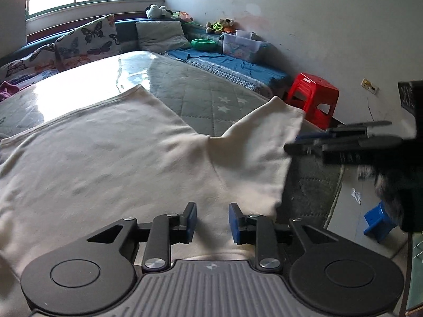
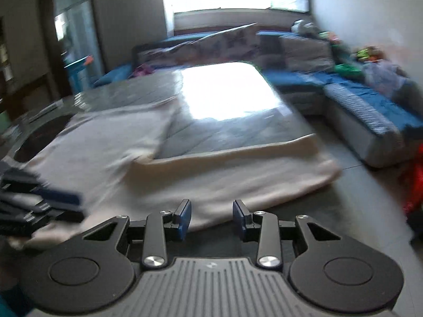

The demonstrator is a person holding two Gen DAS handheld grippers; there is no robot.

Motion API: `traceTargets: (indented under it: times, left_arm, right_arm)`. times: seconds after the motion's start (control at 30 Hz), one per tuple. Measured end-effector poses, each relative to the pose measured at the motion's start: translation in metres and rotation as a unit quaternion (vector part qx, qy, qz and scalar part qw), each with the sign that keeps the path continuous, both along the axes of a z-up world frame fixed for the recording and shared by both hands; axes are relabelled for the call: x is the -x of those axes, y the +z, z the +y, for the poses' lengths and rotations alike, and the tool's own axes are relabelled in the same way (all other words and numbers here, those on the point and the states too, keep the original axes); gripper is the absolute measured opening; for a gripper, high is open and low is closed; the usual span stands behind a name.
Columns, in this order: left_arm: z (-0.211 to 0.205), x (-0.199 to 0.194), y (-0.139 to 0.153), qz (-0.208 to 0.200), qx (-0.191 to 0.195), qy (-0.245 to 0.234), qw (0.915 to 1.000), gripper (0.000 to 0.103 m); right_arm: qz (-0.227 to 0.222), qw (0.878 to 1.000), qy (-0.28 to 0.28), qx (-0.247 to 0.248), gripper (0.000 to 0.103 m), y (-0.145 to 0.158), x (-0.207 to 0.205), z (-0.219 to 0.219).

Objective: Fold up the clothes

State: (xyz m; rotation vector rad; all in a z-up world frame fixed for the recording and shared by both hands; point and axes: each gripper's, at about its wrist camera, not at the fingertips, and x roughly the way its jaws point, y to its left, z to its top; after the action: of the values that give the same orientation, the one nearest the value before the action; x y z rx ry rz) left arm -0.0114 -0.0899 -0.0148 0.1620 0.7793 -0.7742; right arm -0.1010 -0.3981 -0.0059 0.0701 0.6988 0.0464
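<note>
On surface [image 1: 201, 97], white shirt [image 1: 105, 158] lies flat, one sleeve [image 1: 261, 137] spread toward edge. Next I fold that sleeve inward: pinch its hem, keep cloth low, lay crease straight. Left gripper [image 1: 212, 220] over shirt, fingers part open, empty. Right gripper [image 2: 212, 218] likewise part open, empty.

Garment [image 1: 111, 158] spread on counter [image 1: 201, 95], directly ahead of and under left claw [image 1: 212, 222]; its sleeve [image 1: 264, 142] runs ahead-right. Right claw [image 1: 312, 142] sits right of left claw, tips at the sleeve edge. From right claw [image 2: 211, 218] the sleeve [image 2: 238, 177] lies just ahead, left claw [image 2: 47, 200] at left. Sofa [image 1: 232, 66] behind counter, bin [image 1: 242, 46] and bowl [image 1: 203, 44] on it. Stool [image 1: 313, 95] on floor, ahead-right of left claw.
</note>
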Motion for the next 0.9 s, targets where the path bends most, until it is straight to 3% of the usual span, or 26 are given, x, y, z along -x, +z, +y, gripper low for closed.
traceTargets:
  times: [0.1,0.3,0.6,0.73,0.9]
  left_arm:
    - [-0.003,0.000,0.002,-0.005,-0.002,0.000,1.0000,0.039]
    - [-0.009,-0.003,0.002,-0.004,-0.007,0.004,1.0000,0.043]
    - [-0.014,-0.006,0.003,-0.008,-0.010,0.008,0.9999,0.050]
    - [-0.016,-0.008,0.001,-0.005,-0.013,0.014,0.9998,0.056]
    - [-0.016,-0.009,0.001,-0.009,-0.018,0.022,0.9995,0.068]
  right_arm:
    - [-0.008,0.998,-0.056,0.004,0.035,-0.002,-0.007,-0.028]
    - [-0.017,0.990,-0.136,-0.008,0.035,-0.011,-0.019,-0.070]
    - [-0.030,0.982,-0.181,-0.039,0.033,-0.025,-0.024,-0.092]
    - [-0.039,0.981,-0.185,-0.041,0.010,-0.025,-0.026,-0.092]
    - [-0.055,0.980,-0.184,-0.049,0.005,-0.020,-0.020,-0.092]
